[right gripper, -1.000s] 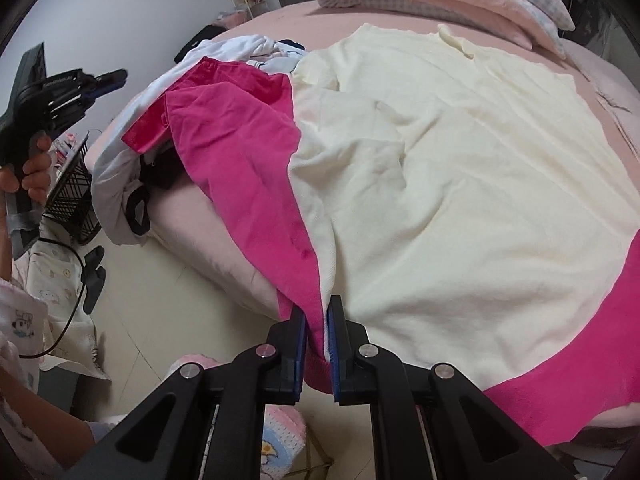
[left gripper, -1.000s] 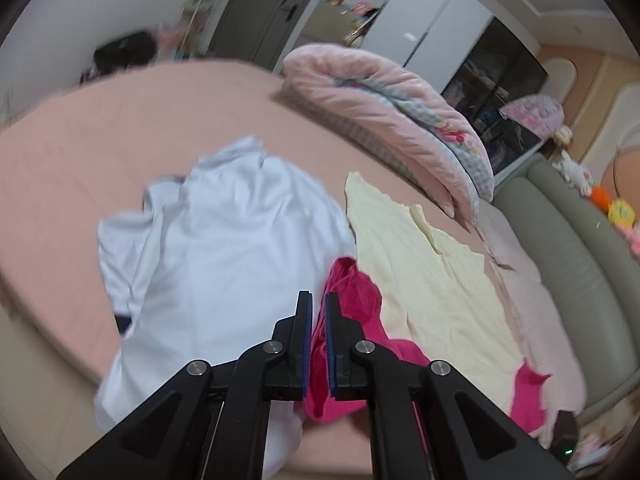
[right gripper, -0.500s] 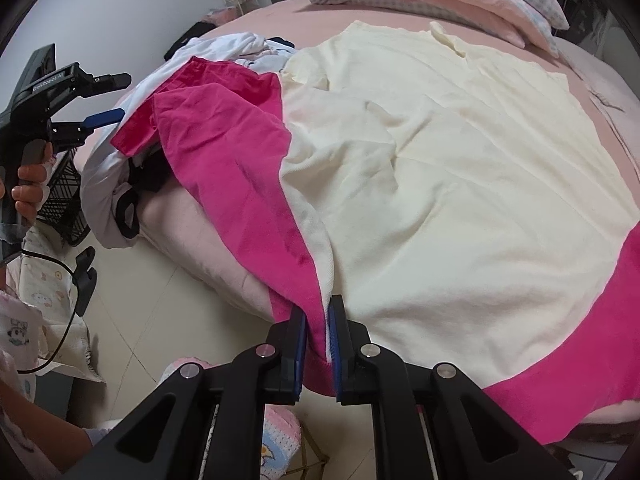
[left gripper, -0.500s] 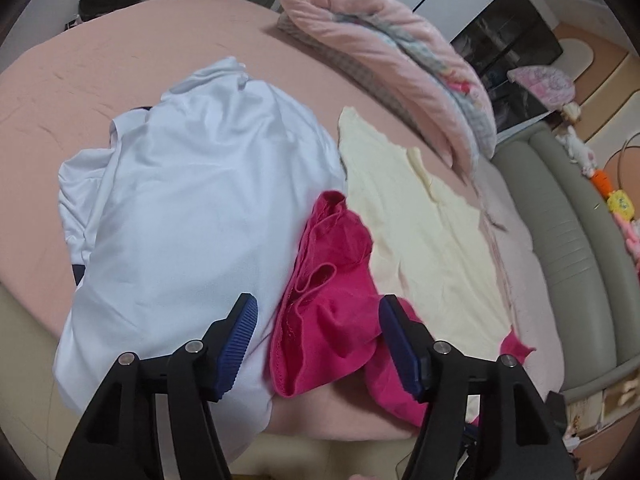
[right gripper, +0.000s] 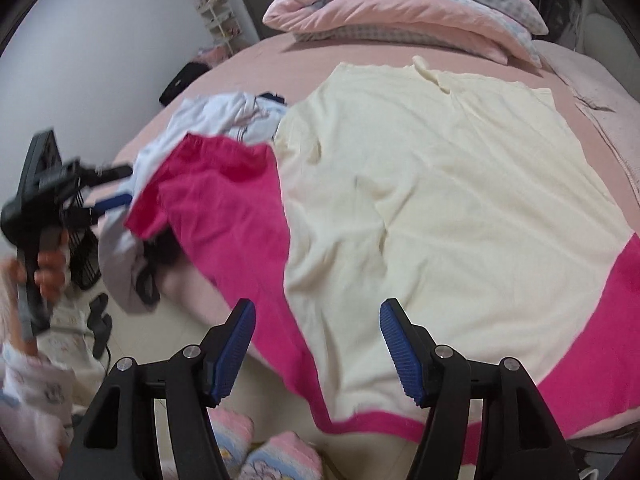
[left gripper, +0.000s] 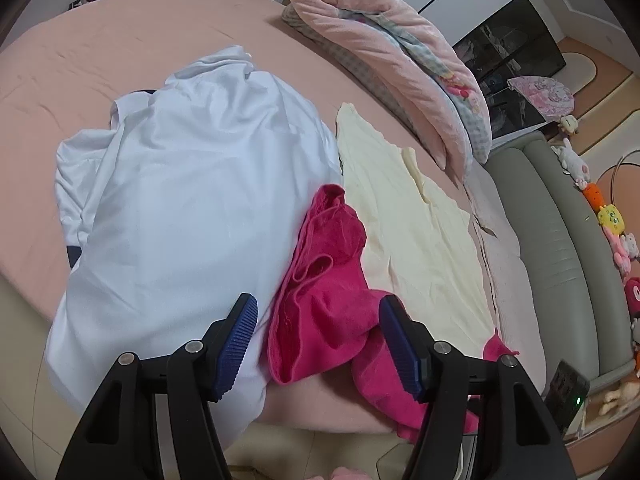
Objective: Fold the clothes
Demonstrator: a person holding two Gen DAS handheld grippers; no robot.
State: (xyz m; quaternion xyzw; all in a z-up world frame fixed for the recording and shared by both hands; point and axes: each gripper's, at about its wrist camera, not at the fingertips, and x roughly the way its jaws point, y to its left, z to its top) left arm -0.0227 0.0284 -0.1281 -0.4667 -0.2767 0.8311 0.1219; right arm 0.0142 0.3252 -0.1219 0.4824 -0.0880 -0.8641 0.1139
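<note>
Now both grippers, left gripper (left gripper: 318, 344) and right gripper (right gripper: 318, 346), are hanging with jaws just opened, empty; pink garment (right gripper: 240, 216) released on bed (left gripper: 120, 40), ready for regrasping.

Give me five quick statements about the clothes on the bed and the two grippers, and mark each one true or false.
1. The cream garment lies spread on top of the pink garment. True.
2. The right gripper is clamped on the pink hem. False: its jaws have just been opening and stand apart, with the cloth lying below them and the pads not pressing on it.
3. The left gripper stands open over a bunched part of the pink garment. True.
4. The white shirt is neatly folded into a square. False: it lies loose and rumpled, draped over the edge of the bed.
5. A folded quilt sits at the far side of the bed. True.
</note>
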